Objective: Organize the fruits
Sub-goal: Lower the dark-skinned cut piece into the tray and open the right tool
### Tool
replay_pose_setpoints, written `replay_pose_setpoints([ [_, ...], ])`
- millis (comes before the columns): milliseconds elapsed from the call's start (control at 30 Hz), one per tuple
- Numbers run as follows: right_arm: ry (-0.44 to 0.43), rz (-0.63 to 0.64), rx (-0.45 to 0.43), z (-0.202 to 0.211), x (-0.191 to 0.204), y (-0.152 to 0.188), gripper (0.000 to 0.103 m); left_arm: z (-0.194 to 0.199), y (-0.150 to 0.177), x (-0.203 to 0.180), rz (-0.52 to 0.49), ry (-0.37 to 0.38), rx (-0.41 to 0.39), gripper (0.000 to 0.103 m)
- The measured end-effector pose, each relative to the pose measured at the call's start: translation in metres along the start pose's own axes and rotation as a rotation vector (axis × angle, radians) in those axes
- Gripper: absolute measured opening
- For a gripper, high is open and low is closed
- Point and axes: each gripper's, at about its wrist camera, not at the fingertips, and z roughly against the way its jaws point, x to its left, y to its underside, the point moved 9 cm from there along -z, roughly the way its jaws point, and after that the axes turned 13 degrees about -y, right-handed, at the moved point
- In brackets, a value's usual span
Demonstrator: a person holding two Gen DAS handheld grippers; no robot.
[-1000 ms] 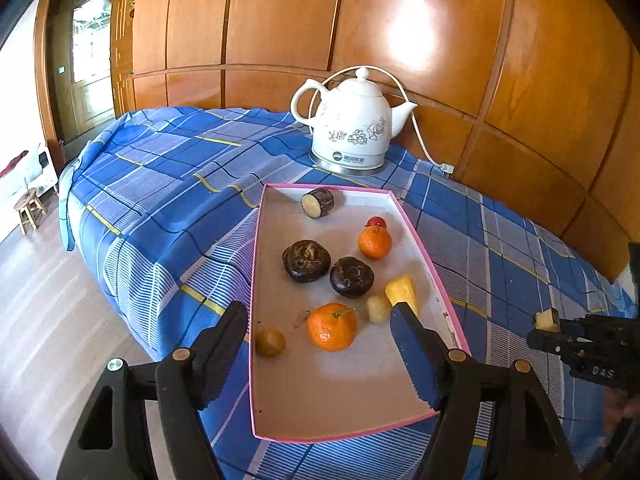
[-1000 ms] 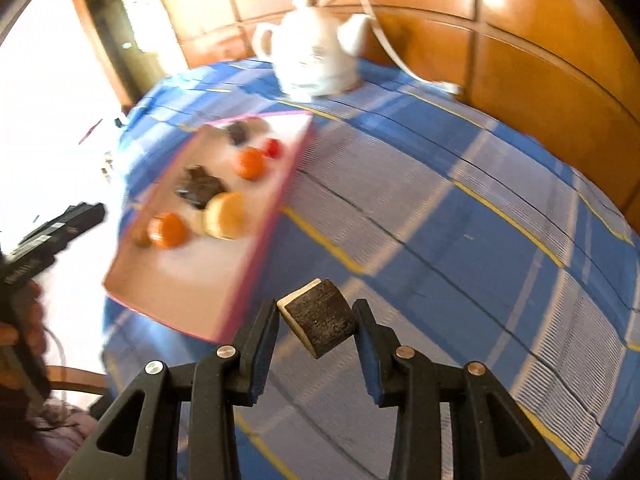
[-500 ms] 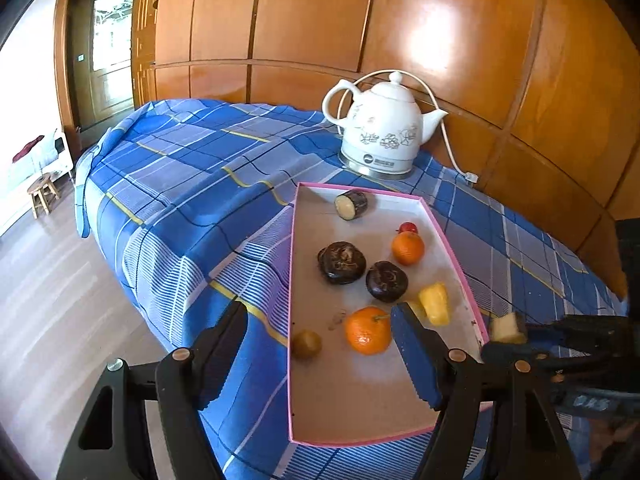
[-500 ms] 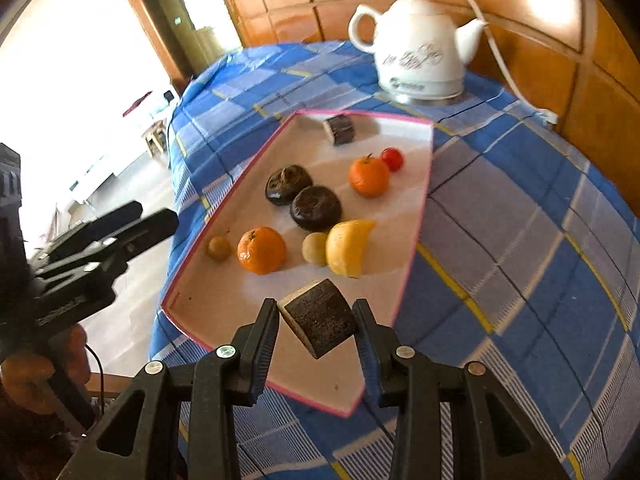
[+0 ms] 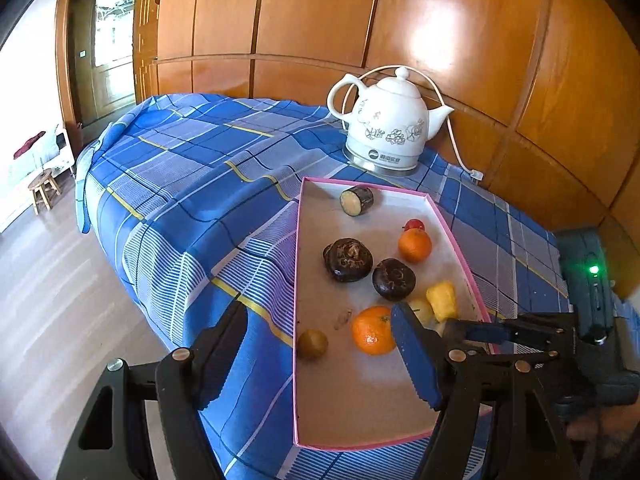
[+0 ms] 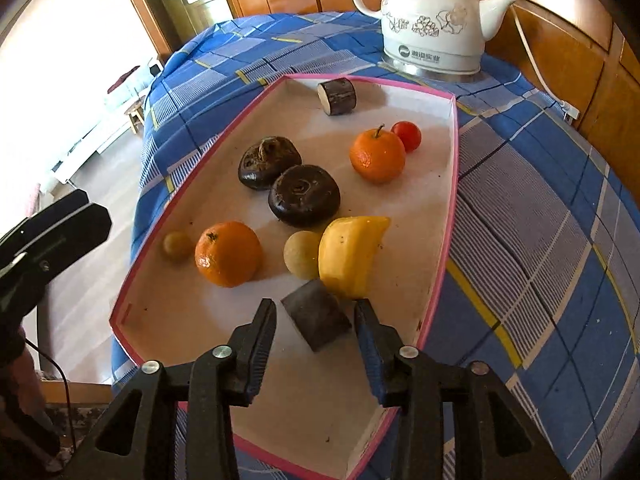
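A pink-rimmed white tray (image 6: 436, 280) lies on a blue plaid cloth and holds two oranges (image 6: 228, 254), two dark round fruits (image 6: 304, 200), a yellow piece (image 6: 350, 252), a small red fruit (image 6: 406, 136) and a dark cut chunk (image 6: 338, 96) at the far end. My right gripper (image 6: 315, 320) is open over the tray's near end; a dark chunk (image 6: 316, 314) lies between its fingers, loose from both. My left gripper (image 5: 320, 348) is open and empty at the tray's near left corner (image 5: 298, 440). The right gripper's fingers (image 5: 480, 330) show in the left wrist view.
A white ceramic kettle (image 5: 386, 128) with a cord stands behind the tray (image 5: 436, 204), against a wooden panel wall. The clothed table (image 5: 192, 184) drops off to a wood floor at left, where a small stool (image 5: 42, 186) stands.
My right gripper carried the dark chunk from over the cloth to over the tray, then opened and let it go. The left gripper stayed open and shifted left.
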Motion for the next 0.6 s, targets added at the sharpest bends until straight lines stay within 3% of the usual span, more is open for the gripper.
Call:
replay_pose_setpoints([
  [267,0.008,0.015,-0.037,0.016,0.002,0.004,0.049,0.000,0.000,-0.001,-0.003,0.002,-0.001,0.074],
  [467,0.052,0.057,-0.032,0.018,0.008,0.011,0.021,0.003,-0.001,-0.001,0.000,0.001,-0.007,0.076],
  [600,0.077,0.050,-0.033,0.011,0.003,0.008,0.020,0.006,-0.001,-0.003,-0.001,0.003,-0.014,0.077],
])
